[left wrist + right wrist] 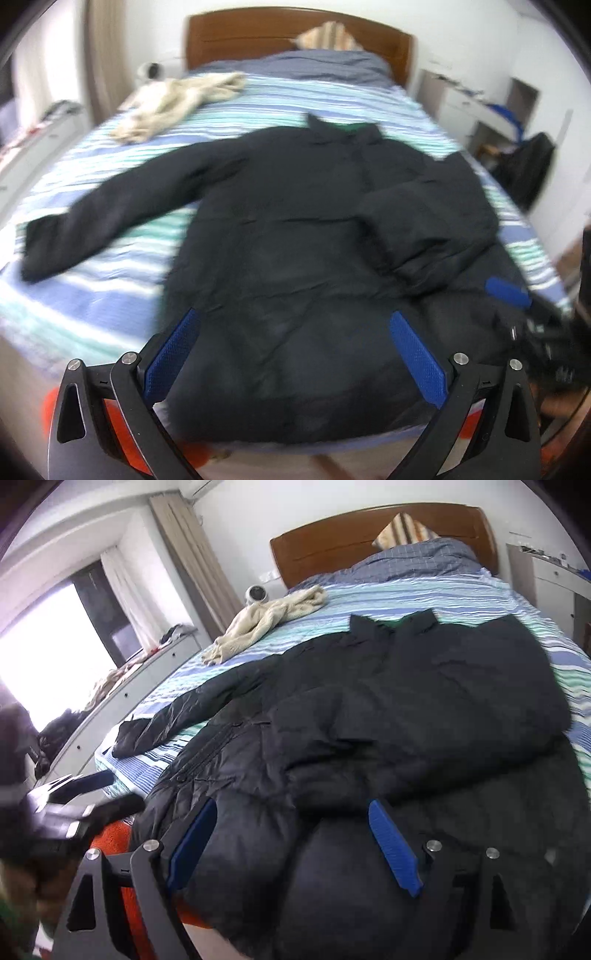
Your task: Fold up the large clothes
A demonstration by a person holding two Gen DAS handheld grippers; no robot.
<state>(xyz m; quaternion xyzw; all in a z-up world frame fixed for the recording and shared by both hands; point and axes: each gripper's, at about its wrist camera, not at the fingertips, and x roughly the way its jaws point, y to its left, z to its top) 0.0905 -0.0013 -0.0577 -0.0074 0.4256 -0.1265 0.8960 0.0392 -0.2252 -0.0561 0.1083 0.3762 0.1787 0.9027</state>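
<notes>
A large black padded jacket lies flat on the striped bed, collar toward the headboard. One sleeve stretches out to the left. The other sleeve is folded across the body. My left gripper hovers open over the jacket's hem at the bed's foot, nothing between its blue pads. My right gripper is open over the jacket near the folded sleeve, and I see no cloth pinched between its pads. In the left wrist view, a blue pad of the right gripper shows at the right edge.
A cream garment lies crumpled at the far left of the bed, near a wooden headboard and a grey-blue duvet with a striped pillow. White drawers run along the left wall. A nightstand stands right. Something orange sits below the bed's foot.
</notes>
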